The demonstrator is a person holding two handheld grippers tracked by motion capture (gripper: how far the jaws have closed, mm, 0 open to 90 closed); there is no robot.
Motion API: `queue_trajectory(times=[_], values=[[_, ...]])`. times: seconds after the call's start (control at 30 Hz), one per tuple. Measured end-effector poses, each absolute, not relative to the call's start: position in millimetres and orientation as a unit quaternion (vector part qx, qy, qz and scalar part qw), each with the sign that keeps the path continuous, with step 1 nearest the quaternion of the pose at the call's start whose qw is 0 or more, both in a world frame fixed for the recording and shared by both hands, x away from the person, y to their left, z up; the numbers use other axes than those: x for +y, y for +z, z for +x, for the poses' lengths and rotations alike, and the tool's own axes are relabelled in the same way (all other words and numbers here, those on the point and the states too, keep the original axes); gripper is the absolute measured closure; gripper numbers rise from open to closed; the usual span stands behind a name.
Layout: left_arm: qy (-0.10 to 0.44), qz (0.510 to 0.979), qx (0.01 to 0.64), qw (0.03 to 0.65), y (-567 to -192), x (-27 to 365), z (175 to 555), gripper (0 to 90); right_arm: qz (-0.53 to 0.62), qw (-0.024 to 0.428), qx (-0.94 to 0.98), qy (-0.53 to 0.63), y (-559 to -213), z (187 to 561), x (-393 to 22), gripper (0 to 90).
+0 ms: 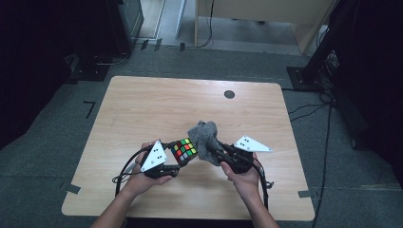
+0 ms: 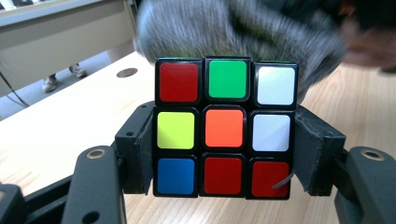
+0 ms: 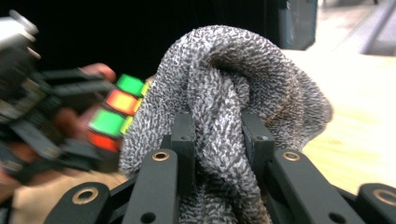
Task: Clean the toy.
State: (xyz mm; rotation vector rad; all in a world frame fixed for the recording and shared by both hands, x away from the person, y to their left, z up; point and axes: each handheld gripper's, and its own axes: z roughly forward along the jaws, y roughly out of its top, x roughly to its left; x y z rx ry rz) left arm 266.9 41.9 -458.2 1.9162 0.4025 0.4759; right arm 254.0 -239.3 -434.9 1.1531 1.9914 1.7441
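Just below the middle of the high view, above the wooden table (image 1: 142, 104), the left gripper (image 1: 177, 161) clamps a Rubik's cube (image 1: 184, 150) by two opposite sides, apparently steadying it so the right gripper (image 1: 219, 155), clenched on a bunched grey cloth (image 1: 205, 137), can wipe it.

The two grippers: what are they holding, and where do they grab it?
The left gripper clamps the puzzle cube by its two opposite sides; the right gripper pinches a bunched fold of the grey cloth.
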Motion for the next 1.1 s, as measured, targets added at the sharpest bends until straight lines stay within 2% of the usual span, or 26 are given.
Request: queue_trajectory(times=[0.23, 0.6, 0.87, 1.1], values=[[0.197, 0.808, 0.157, 0.532, -459.2, 35.0, 262.7, 34.6, 0.334, 0.107, 0.705, 0.617, -424.6, 240.9, -217.2, 72.1], [0.198, 0.798, 0.170, 0.544, -455.2, 45.4, 267.1, 34.6, 0.397, 0.123, 0.696, 0.586, -442.5, 257.1, -237.2, 72.3], [0.195, 0.813, 0.155, 0.527, -460.6, 33.4, 262.6, 34.6, 0.352, 0.111, 0.695, 0.617, -428.2, 243.5, -223.1, 72.2], [0.189, 0.807, 0.158, 0.536, -458.6, 36.9, 263.4, 34.6, 0.358, 0.116, 0.704, 0.602, -437.6, 247.8, -221.8, 72.1]])
